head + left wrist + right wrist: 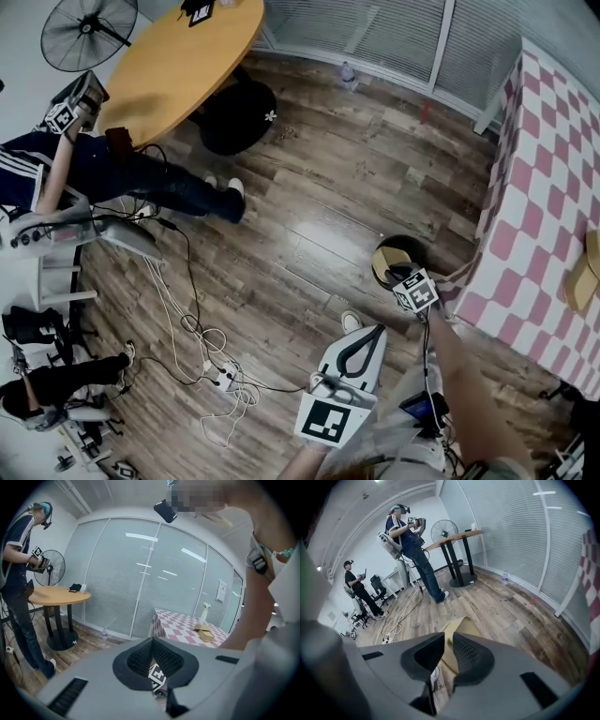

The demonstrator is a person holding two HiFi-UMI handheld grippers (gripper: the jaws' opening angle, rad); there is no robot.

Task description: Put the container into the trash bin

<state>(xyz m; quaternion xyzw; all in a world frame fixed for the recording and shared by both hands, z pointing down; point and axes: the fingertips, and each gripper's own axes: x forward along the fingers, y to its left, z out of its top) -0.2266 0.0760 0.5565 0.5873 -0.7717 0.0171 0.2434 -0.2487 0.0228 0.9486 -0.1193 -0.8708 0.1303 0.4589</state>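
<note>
At trash bin (pixel 403 239) mouth, container (pixel 392 258) in right gripper (pixel 401 274)

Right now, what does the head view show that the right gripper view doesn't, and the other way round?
Only the head view: the black trash bin at the foot of the checkered table, and the left gripper.

Only the right gripper view: the right gripper seen along its jaws, with the tan container caught by its edge between them.

Both: the container, the round wooden table, the fan, the standing person, the water bottle by the wall, and the cables on the floor.
</note>
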